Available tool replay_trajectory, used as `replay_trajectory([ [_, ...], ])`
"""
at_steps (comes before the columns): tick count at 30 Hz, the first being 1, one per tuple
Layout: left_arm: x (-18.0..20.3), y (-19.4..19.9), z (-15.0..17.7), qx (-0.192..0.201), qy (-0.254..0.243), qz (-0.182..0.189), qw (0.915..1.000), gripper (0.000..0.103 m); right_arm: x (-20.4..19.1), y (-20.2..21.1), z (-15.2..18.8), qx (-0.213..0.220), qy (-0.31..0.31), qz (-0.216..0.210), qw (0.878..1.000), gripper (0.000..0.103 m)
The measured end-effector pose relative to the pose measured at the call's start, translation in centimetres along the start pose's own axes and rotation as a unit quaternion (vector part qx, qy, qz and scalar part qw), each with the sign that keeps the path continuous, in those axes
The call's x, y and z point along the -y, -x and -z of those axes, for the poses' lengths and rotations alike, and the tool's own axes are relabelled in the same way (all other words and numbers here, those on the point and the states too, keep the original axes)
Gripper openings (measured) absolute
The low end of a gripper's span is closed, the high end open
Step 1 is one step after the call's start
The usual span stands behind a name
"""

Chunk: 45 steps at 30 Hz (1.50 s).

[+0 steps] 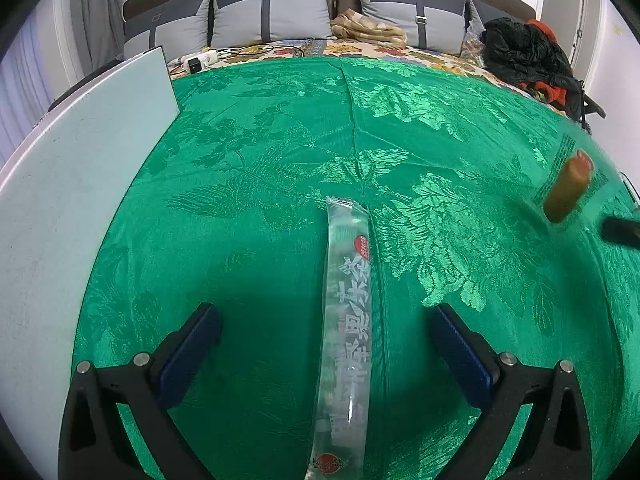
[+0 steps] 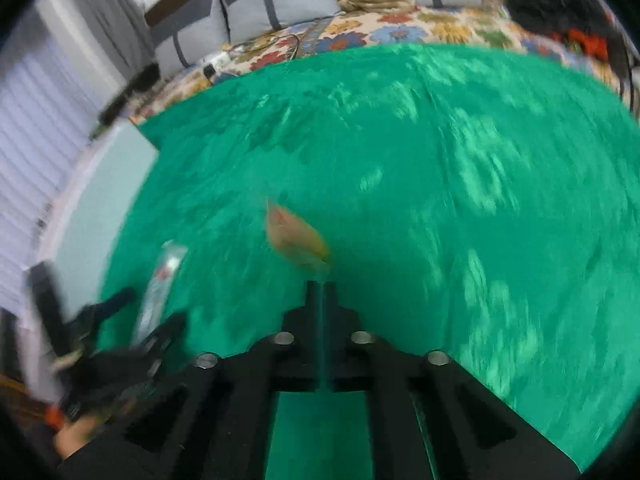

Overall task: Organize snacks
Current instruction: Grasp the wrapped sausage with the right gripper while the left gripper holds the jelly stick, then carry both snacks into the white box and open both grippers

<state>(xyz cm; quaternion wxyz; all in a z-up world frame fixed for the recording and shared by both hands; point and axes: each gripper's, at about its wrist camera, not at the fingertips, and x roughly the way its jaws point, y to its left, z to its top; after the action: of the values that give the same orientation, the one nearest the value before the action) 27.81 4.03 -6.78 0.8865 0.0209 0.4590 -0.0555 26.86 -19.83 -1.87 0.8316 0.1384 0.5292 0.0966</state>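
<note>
Care with the pinch matters — right gripper (image 2: 321,280), jaws clamped on the brown cylindrical snack's (image 2: 296,240) wrapper edge, should carry smoothly toward the long clear-wrapped snack stick (image 1: 346,332) lying between the left gripper's (image 1: 326,328) wide-spread fingers on the green patterned cloth (image 1: 280,160).

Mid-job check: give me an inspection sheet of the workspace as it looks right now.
Surface: green patterned cloth spread over a bed, creased down the middle.
Job's things: long clear snack packet lying flat on the cloth; brown sausage-like snack at the right gripper's tips, blurred.
Clutter: pale board along the cloth's left edge; black and red clothing heap and folded beige cloth beyond it.
Grippers: left gripper open, fingers either side of the packet, not touching it; right gripper shut on the brown snack's wrapper end.
Cables: power strip with leads on the floral bedspread.
Surroundings: grey pillows against the headboard.
</note>
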Motion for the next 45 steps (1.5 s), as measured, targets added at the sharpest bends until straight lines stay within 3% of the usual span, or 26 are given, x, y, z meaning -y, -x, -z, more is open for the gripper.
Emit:
replay_trajectory([
  [3, 0.1, 0.1, -0.2, -0.026, -0.012, 0.012, 0.9995, 0.102, 1.9, 2.0, 1.4, 0.001, -0.026, -0.023, 0.999, 0.006],
  [6, 0.2, 0.8, -0.1, -0.03, -0.007, 0.032, 0.999, 0.089, 3.1, 3.3, 2.3, 0.003, -0.044, -0.03, 0.999, 0.009],
  [7, 0.4, 0.9, -0.2, -0.034, -0.01, 0.034, 0.9988, 0.082, 3.1, 3.4, 2.1, 0.006, -0.035, -0.02, 0.999, 0.011],
  [9, 0.6, 1.1, -0.2, -0.037, -0.02, 0.032, 0.9986, 0.066, 2.7, 3.1, 1.6, 0.002, -0.017, -0.006, 1.0, 0.026],
  [10, 0.6, 1.3, -0.3, -0.037, -0.023, 0.032, 0.9986, 0.05, 2.4, 2.6, 1.1, -0.004, -0.012, -0.009, 1.0, 0.048],
  [11, 0.6, 1.3, -0.5, -0.035, -0.026, 0.029, 0.9986, 0.031, 2.1, 2.4, 0.9, -0.008, -0.014, -0.015, 1.0, 0.053],
  [13, -0.1, 1.3, -0.7, -0.039, -0.014, 0.053, 0.9978, 0.018, 1.2, 1.8, 0.2, -0.014, -0.015, -0.027, 0.999, 0.053],
  [17, -1.4, 1.8, -0.5, -0.039, 0.016, 0.063, 0.9971, 0.018, -2.0, -1.0, -1.5, -0.047, 0.015, -0.037, 0.998, 0.055],
  [21, -2.8, 3.3, 1.4, -0.024, 0.051, 0.058, 0.9968, 0.018, -3.3, -4.2, -2.7, -0.087, -0.05, -0.043, 0.994, 0.056],
  [24, -3.2, 4.2, 2.3, -0.015, 0.062, 0.052, 0.9966, 0.018, -5.4, -7.6, -4.0, -0.092, -0.08, -0.011, 0.992, 0.056],
  [26, -3.4, 5.4, 2.8, -0.005, 0.068, 0.048, 0.9965, 0.018, -7.0, -9.5, -4.3, -0.101, -0.067, 0.03, 0.992, 0.056],
  [27, -3.4, 5.9, 2.9, -0.003, 0.07, 0.049, 0.9963, 0.018, -8.2, -9.8, -4.5, -0.088, -0.039, 0.058, 0.994, 0.053],
  [28, -3.7, 6.6, 3.0, 0.002, 0.073, 0.053, 0.9959, 0.018, -9.3, -10.1, -4.4, -0.082, -0.009, 0.089, 0.993, 0.039],
  [29, -3.9, 7.3, 3.1, 0.005, 0.073, 0.056, 0.9957, 0.018, -9.5, -10.1, -4.1, -0.08, 0.005, 0.101, 0.992, 0.03],
  [30, -4.2, 8.2, 3.2, 0.014, 0.072, 0.058, 0.9956, 0.018, -9.4, -9.9, -3.8, -0.076, 0.008, 0.099, 0.992, 0.028],
  [37, -5.4, 12.3, 3.4, 0.041, 0.093, 0.084, 0.9912, 0.018, -5.1, -3.9, -2.6, -0.036, -0.05, -0.008, 0.998, 0.026],
  [40, -6.6, 14.8, 2.8, 0.054, 0.122, 0.117, 0.9841, 0.018, -4.9, -1.2, -2.5, -0.028, -0.078, -0.051, 0.995, 0.026],
  [42, -8.6, 17.0, 2.1, 0.069, 0.151, 0.138, 0.9764, 0.018, -6.9, 0.2, -3.1, -0.018, -0.077, -0.077, 0.994, 0.026],
  [45, -12.3, 19.8, 1.6, 0.089, 0.174, 0.135, 0.9714, 0.018, -12.5, 2.5, -4.5, -0.005, -0.055, -0.141, 0.988, 0.026],
])
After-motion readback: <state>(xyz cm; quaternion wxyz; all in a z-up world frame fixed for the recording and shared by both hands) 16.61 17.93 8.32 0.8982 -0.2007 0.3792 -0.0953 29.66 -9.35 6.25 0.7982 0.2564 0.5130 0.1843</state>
